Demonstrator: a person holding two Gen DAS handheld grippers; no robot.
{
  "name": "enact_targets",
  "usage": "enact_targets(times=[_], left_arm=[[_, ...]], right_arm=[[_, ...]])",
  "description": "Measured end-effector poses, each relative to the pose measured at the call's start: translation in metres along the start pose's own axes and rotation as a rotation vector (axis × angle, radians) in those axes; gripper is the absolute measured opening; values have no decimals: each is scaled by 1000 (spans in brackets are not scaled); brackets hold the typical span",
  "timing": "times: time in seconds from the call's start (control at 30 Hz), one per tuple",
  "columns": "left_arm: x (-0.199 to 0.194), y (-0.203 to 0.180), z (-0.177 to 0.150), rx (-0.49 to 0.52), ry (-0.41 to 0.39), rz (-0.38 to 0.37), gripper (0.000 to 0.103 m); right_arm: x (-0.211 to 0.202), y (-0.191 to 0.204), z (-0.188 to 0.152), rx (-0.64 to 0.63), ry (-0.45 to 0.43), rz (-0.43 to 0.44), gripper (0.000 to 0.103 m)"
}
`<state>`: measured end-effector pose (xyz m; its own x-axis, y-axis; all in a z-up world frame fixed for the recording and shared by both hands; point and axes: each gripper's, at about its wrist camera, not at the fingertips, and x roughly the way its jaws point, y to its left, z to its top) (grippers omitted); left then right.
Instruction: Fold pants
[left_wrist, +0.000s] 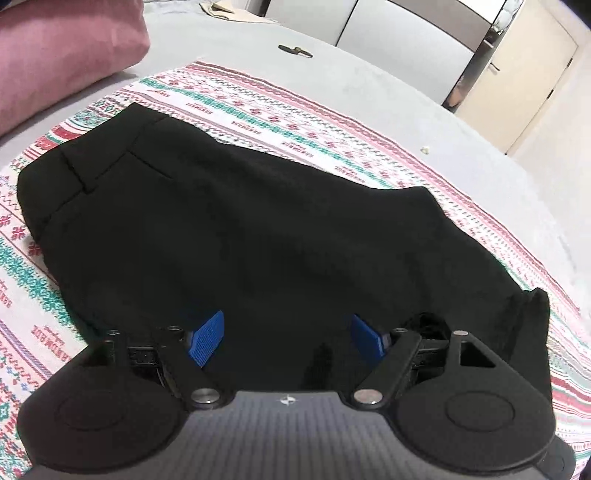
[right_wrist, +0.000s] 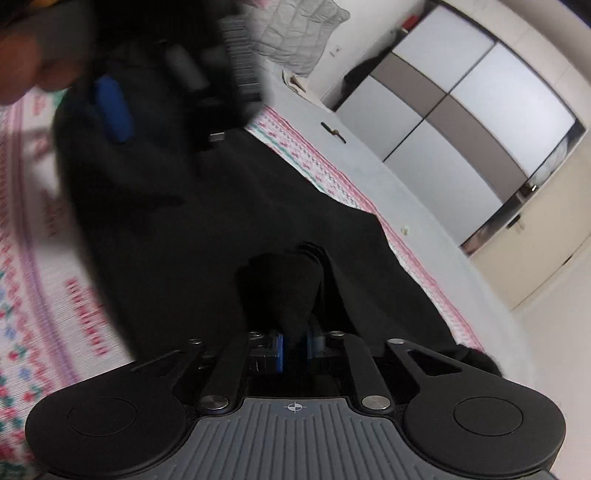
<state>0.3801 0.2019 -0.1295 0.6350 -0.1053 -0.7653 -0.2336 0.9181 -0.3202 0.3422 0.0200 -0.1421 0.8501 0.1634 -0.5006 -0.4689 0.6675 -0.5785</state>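
Observation:
Black pants (left_wrist: 229, 229) lie folded on a patterned cloth (left_wrist: 280, 110), waistband at the far left. My left gripper (left_wrist: 286, 339) is open just above the pants' near edge, blue pads (left_wrist: 205, 338) apart and empty. My right gripper (right_wrist: 297, 345) is shut on a bunched fold of the black pants (right_wrist: 288, 291) and holds it lifted. The left gripper (right_wrist: 110, 107) shows blurred at the upper left of the right wrist view, above the pants.
The cloth lies on a grey bed (left_wrist: 406, 103). A pink pillow (left_wrist: 55, 55) sits at the far left. A small dark object (left_wrist: 295, 50) lies on the bed beyond the cloth. Wardrobe doors (right_wrist: 461, 110) stand behind the bed.

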Motion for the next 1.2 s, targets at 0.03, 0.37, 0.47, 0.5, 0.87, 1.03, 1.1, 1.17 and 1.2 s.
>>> enact_targets(times=[0.03, 0.37, 0.47, 0.5, 0.87, 1.03, 1.1, 1.17, 1.2], left_arm=[[1, -3, -1, 7, 2, -6, 100], [3, -18, -11, 58, 35, -128, 99], [4, -34, -20, 109, 57, -173, 93], [4, -40, -24, 136, 58, -183, 91], [12, -39, -28, 150, 85, -194, 84], [10, -28, -23, 98, 77, -178, 84], [10, -22, -20, 54, 79, -189, 84], [10, -17, -19, 22, 80, -198, 84], [11, -17, -17, 16, 82, -203, 84]], right_arm=[[-4, -5, -1, 36, 3, 24, 13], [-27, -169, -48, 952, 12, 469, 79], [11, -205, -75, 1133, 202, 439, 80], [28, -210, -83, 1156, 283, 409, 81], [98, -245, 5, 1308, 132, 539, 80], [85, -235, -1, 1167, 144, 496, 80], [66, -219, -20, 1055, 161, 448, 81], [43, -201, -34, 950, 137, 471, 81], [29, -189, -42, 883, 125, 489, 80]])
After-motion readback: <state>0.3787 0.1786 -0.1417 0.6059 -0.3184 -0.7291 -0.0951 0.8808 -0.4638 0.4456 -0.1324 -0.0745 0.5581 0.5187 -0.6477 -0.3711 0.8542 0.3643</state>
